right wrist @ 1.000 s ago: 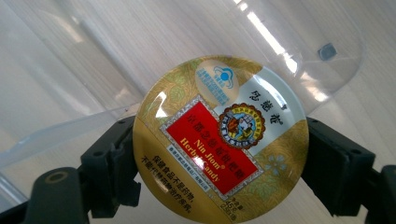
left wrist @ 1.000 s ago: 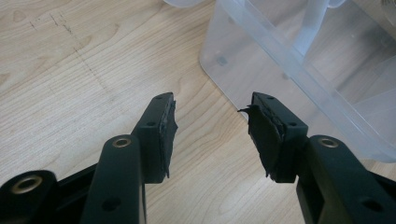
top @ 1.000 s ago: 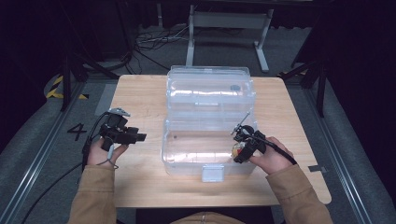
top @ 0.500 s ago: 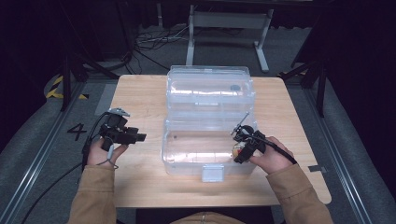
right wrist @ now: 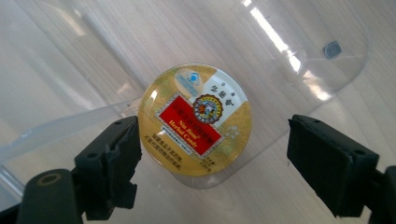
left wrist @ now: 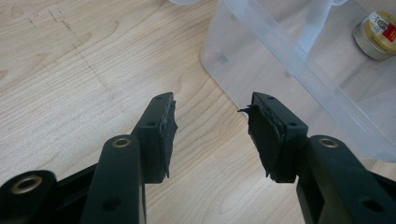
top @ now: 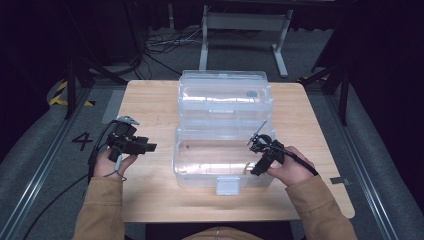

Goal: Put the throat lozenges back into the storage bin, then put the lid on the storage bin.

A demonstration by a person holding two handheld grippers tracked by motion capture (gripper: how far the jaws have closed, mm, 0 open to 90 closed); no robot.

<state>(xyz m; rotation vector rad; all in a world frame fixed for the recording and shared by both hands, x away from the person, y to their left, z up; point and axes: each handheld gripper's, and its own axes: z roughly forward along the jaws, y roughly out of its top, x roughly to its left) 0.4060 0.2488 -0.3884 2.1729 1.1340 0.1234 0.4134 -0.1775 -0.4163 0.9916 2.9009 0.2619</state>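
**Tin between our right tongs**

While our right tongs [right wrist: 212, 154] gape wide around the round candy tin [right wrist: 195, 120] (inside the clear box [top: 200, 150]), our left tongs [left wrist: 210, 133] hover open above the table [left wrist: 70, 70], beside that box.

Both grippers are matte black: the left gripper [left wrist: 212, 126] has chunky jaws with frayed black pads [left wrist: 264, 135], brass-ringed screw holes, and a grey plate on top. The right gripper [right wrist: 212, 165] looks the same, with a black cable. Sleeves [top: 102, 210] are tan.
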